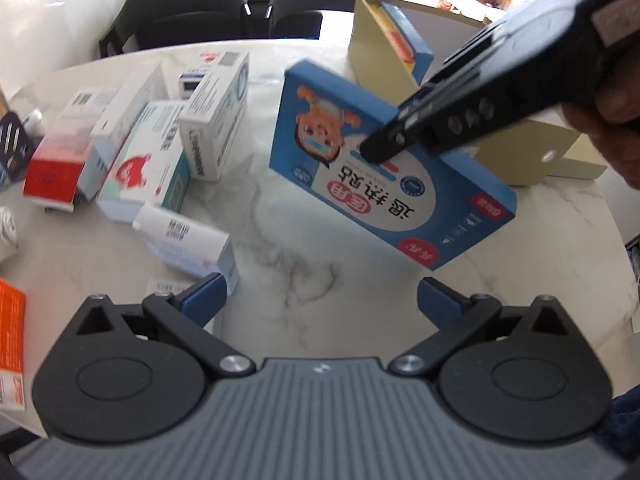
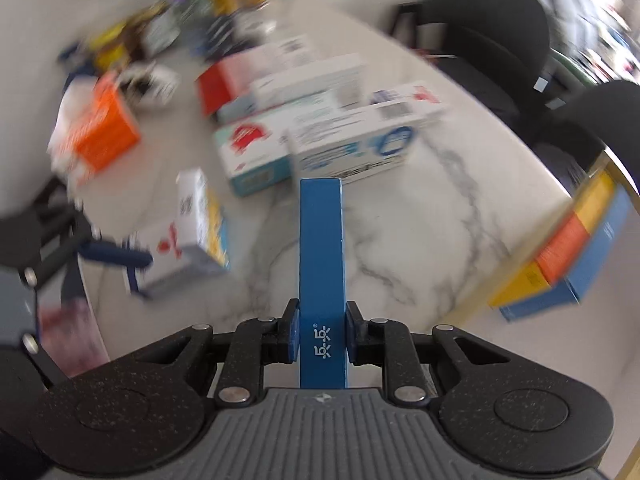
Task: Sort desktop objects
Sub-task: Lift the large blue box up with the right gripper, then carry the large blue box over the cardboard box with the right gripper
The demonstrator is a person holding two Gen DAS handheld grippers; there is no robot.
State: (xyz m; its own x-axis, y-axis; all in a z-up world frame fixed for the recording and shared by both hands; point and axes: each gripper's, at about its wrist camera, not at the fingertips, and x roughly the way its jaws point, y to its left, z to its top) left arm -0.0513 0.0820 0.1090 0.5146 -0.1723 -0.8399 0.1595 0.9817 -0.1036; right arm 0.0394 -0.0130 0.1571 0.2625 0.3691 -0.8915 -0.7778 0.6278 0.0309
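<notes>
— What is held by the right gripper (image 2: pixel 322 334)?

— A flat blue box (image 1: pixel 384 168) is clamped edge-on between its two fingers, which are closed tight against the box's two broad faces. In the left wrist view the box is seen lifted clear of the marble table (image 1: pixel 288 240), tilted, with a cartoon child and large characters printed on its face. A hand (image 1: pixel 608 120) is seen on the gripper's handle at the right edge of that view.

— And the left gripper (image 1: pixel 320 296)?

— It is spread wide and nothing is held in it. It is kept low over the near edge of the table, with bare marble between its fingers.

— Where is the box in relation to the rest?

— It is carried above the middle of the table. Toward the far right corner a beige open bin (image 1: pixel 516 148) is stood, and upright boxes in blue, yellow and orange (image 2: pixel 568 252) are already lined inside it. The held box is near the bin's open side, but is not in it.

— What is left on the table?

— A cluster of medicine cartons (image 1: pixel 132 148) is gathered toward the left edge. A small white carton (image 1: pixel 188 244) is laid apart, just beside the left gripper's finger. An orange box (image 2: pixel 102 132) is seen farther left; the items behind it are too blurred to be told.
</notes>
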